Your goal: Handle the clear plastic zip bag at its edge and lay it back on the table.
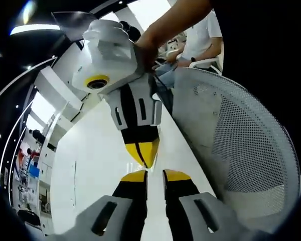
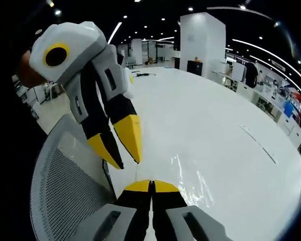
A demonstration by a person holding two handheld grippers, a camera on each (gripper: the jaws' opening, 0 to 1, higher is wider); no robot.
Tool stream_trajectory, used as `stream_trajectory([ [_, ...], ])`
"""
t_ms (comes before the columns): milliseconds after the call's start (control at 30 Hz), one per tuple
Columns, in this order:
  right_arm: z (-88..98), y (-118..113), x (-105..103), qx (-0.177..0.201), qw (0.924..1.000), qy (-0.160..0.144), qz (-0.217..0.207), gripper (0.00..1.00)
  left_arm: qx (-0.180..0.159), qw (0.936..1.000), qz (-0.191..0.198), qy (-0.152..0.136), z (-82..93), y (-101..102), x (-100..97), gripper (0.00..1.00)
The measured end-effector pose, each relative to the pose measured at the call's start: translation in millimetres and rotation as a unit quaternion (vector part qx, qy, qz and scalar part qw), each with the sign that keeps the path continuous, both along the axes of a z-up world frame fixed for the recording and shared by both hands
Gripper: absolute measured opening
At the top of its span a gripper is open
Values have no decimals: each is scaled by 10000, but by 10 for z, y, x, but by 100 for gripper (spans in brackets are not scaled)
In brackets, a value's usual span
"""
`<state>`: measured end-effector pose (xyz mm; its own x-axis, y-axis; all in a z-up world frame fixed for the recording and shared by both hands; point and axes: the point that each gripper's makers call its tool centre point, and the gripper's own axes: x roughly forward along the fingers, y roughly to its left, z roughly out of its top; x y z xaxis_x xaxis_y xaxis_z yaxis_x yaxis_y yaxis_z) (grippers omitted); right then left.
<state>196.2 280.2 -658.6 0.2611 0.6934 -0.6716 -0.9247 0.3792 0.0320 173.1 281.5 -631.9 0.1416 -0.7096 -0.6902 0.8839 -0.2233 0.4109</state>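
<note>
Nearest us in the left gripper view, our left gripper [image 1: 154, 175] stands slightly parted with nothing between its yellow tips, above the white table [image 1: 95, 165]. Opposite, the right gripper [image 1: 143, 153] points in closed, beside a mesh chair [image 1: 236, 145].

From the right gripper view, our right gripper [image 2: 151, 185] is pinched together on the clear zip bag [image 2: 190, 183], whose glossy film spreads over the table [image 2: 215, 125]; the left gripper [image 2: 128, 160] hovers parted, just beside.
</note>
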Motion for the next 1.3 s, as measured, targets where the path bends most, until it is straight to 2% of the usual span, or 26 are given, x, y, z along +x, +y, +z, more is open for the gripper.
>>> stream_trajectory([
  [233,55,21,-4,29,10000,3,-24,0,63,9999,-115,71,-90,-107,-33,9],
  [400,59,12,9,17,10000,41,-71,0,147,9998,-127,31,-155,-114,-14,8],
  [533,68,5,23,41,9999,52,-90,0,207,9997,-129,-27,-186,-97,-5,0],
  [700,106,7,40,30,10000,-7,-94,0,188,9997,-111,-97,-209,-64,9,0],
  [1100,305,3,153,65,9993,-334,-146,0,153,9998,35,-87,-236,21,4,0],
  [1300,510,11,250,129,9974,-682,-195,0,147,9993,198,-286,-244,56,90,0],
])
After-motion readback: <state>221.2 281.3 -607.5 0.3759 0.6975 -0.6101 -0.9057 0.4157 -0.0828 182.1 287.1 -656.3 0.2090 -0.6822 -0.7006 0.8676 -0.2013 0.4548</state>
